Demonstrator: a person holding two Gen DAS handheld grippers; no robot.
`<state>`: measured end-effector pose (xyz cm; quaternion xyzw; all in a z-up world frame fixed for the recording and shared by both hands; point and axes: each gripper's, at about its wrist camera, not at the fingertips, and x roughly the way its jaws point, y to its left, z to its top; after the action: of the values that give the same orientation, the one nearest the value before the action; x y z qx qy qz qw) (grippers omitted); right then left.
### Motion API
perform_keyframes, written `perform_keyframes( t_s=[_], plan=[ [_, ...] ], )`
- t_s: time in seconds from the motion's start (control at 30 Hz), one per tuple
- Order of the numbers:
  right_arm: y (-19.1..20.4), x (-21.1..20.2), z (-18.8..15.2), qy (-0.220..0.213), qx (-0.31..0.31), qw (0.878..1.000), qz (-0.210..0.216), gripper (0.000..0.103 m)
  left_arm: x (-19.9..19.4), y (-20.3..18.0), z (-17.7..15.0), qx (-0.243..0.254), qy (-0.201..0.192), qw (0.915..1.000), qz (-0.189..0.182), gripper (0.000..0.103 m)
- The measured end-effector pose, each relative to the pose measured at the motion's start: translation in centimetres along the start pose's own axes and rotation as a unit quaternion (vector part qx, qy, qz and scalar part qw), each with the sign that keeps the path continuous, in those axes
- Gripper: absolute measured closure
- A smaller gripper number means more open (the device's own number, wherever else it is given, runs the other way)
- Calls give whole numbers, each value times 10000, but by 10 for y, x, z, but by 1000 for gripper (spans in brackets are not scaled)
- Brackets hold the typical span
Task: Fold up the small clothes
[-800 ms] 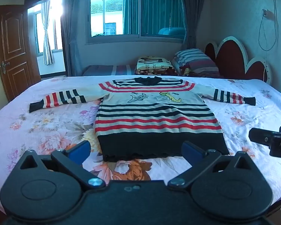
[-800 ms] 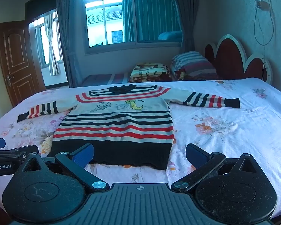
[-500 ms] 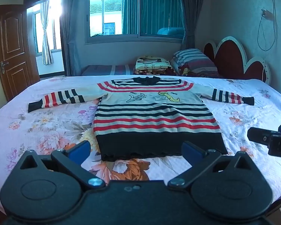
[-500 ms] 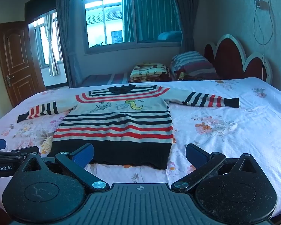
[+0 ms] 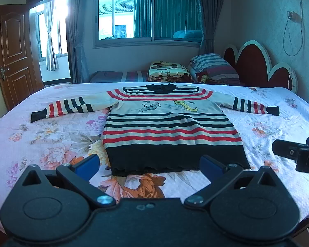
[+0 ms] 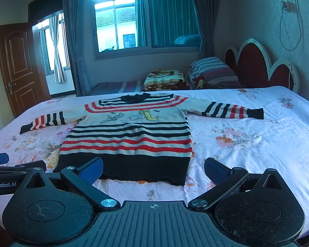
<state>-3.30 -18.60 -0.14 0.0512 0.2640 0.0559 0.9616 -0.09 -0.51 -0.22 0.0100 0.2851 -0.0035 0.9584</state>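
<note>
A small striped sweater (image 5: 166, 127) lies flat on the bed, sleeves spread wide, black hem toward me. It has red, black and cream stripes and cartoon prints on the chest. It also shows in the right wrist view (image 6: 129, 138). My left gripper (image 5: 149, 164) is open and empty, hovering just in front of the hem. My right gripper (image 6: 153, 167) is open and empty, in front of the hem's right corner. The right gripper shows at the right edge of the left wrist view (image 5: 294, 154); the left gripper shows at the left edge of the right wrist view (image 6: 10, 173).
The bed (image 5: 41, 144) has a floral sheet. Folded blankets and pillows (image 5: 195, 70) are stacked behind it by a red headboard (image 5: 257, 65). A wooden door (image 5: 12, 55) stands at the left, a window (image 5: 146, 14) at the back.
Both grippers have shifted very slightly; the sweater lies unchanged and both grippers stay open.
</note>
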Motion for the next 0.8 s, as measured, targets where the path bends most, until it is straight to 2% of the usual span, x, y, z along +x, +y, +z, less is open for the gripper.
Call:
perform_keyframes(
  t_s=[0.8],
  plan=[
    [0,0,-2,-40,93,9999,8,0,-1,2,1,22,-1,10000,-12,1]
  ],
)
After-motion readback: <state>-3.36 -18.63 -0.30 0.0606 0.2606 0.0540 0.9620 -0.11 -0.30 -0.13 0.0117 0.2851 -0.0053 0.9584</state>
